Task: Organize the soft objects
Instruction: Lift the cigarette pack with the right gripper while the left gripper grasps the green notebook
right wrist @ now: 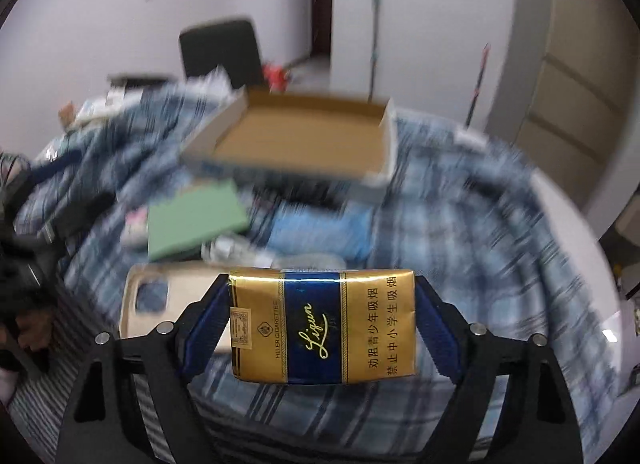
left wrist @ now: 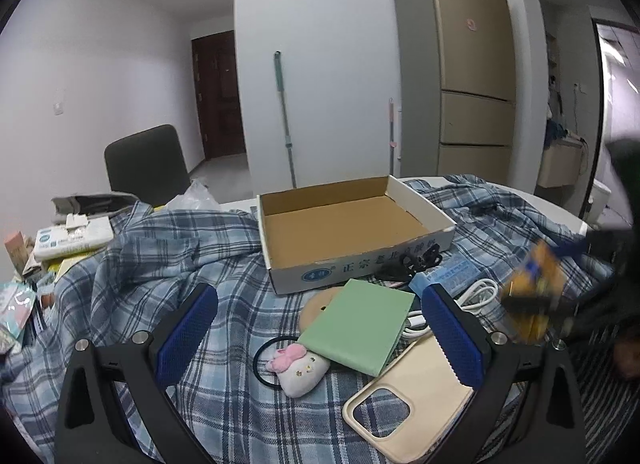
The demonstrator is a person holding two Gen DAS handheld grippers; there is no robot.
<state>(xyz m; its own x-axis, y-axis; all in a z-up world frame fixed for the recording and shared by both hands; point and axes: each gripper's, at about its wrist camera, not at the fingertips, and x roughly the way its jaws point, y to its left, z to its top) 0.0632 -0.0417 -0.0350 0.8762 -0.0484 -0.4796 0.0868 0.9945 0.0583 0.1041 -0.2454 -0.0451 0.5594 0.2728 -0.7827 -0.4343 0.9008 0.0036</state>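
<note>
A: What's the right gripper got?

B: A gold & blue cigarette pack. It sits between the two blue pads, up off the blue plaid cloth, near the front edge of the tabletop. The pads look like they touch both ends of the pack, so I'd say it's pinched, tho the view is blurry.

A: And the left gripper?

B: Spread wide, nothing in it. It hangs over the pile: green notebook, beige phone case, white cable, and the small plush toy w/ pink bow on a black hair tie.

A: Where does the stuff go?

B: Prob. the cardboard box, farther back on the cloth, mid tabletop. It's bare inside.

A: So which step is this?

B: Looks like the start. The pack is in hand, nothing is sorted yet.

A: Next move?

B: My guess: carry the pack up & over the box's front wall, then let go low. Keep the squeeze soft so the pack doesn't crush.
</note>
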